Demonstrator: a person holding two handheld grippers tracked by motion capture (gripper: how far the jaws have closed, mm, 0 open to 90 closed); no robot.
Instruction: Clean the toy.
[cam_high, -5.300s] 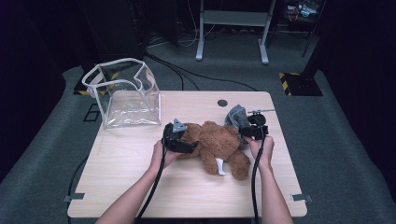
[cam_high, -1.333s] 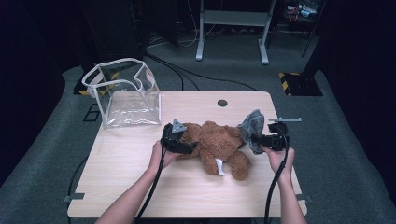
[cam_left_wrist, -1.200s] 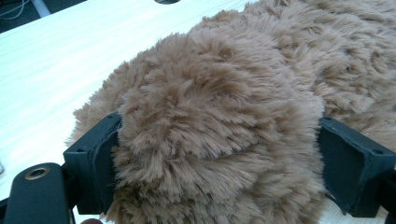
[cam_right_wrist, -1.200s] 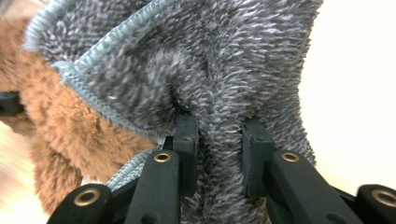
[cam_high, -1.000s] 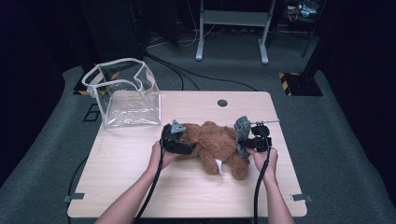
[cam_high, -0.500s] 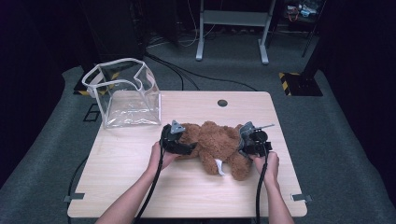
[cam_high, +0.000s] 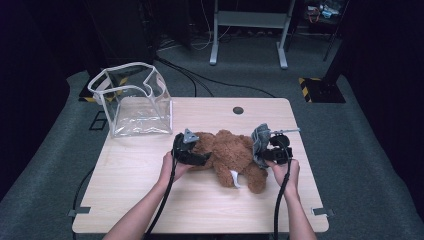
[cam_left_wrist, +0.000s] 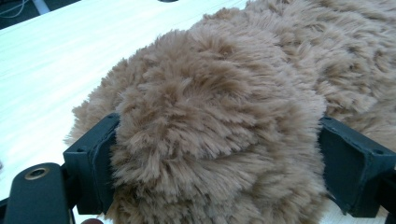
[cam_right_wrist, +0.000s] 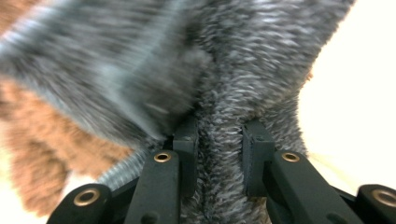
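Brown shaggy plush bear (cam_high: 231, 152)

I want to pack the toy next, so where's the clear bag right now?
In the high view the clear bag stands open at the table's far left corner, apart from the teddy bear.

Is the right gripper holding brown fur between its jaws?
No, the right gripper is shut on the grey fabric; the teddy bear's brown fur lies beside it.

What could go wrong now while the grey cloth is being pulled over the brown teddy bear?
1. The right gripper pinches only a thin fold of the grey cloth, so the fold may slip out.
2. The left gripper squeezes soft fur on the teddy bear; a pull might drag the bear across the table.
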